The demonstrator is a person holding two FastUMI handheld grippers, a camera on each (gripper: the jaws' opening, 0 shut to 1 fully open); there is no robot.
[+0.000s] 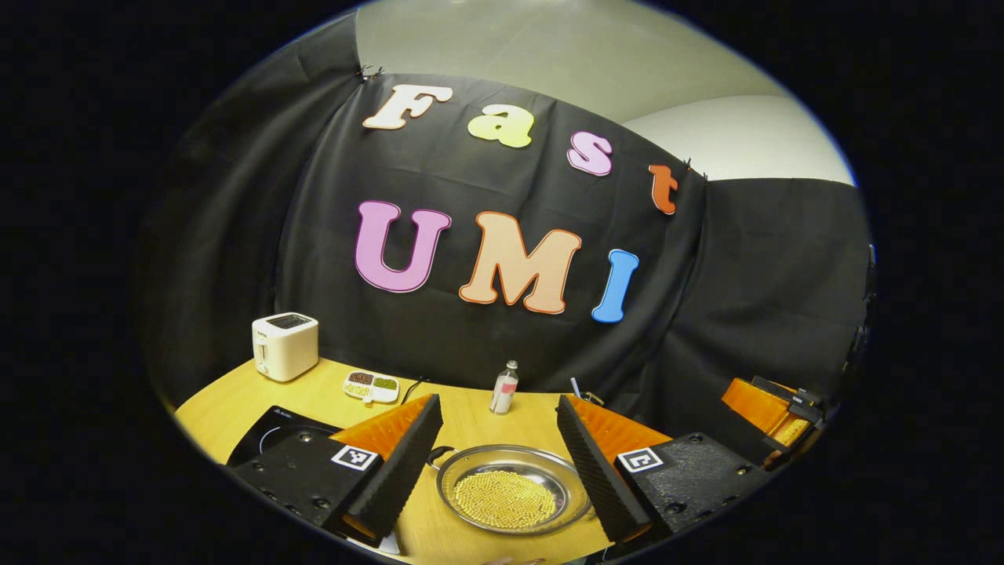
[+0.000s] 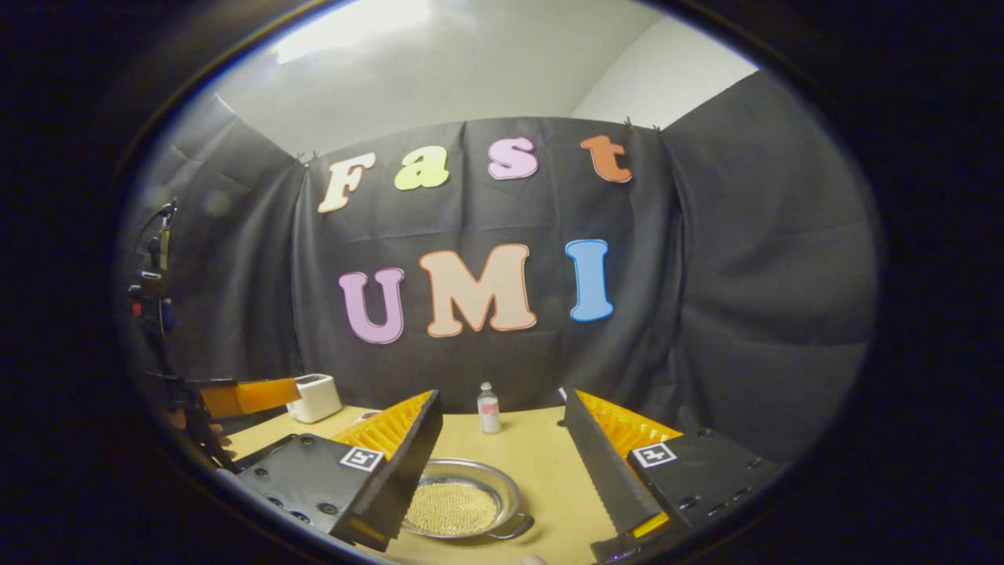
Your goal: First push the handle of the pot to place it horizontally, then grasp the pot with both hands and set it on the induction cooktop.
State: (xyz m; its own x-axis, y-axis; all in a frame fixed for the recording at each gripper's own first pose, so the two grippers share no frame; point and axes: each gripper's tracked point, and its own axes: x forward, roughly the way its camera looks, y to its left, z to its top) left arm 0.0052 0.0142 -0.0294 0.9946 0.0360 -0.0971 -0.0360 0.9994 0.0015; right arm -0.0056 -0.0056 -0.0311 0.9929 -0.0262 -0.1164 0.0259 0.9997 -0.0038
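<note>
Pot (image 1: 512, 488) on counter (image 1: 235, 404) between wide-open fingers of left tool (image 1: 494, 471); right tool (image 2: 502, 471) likewise wide, empty; induction cooktop (image 1: 271, 439) left of it; handle push and lift apparently remain

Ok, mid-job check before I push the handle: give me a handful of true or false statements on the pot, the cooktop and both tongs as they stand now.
1. The pot already sits on the induction cooktop. False: it rests on the wooden table, beside the cooktop.
2. The left tongs are open, with the pot lying between and beyond the fingers. True.
3. The right tongs are shut on the pot's handle. False: they are open and grip nothing.
4. A small bottle stands upright on the table behind the pot. True.
5. The toaster lies tipped on its side. False: it stands upright at the table's far corner.
</note>
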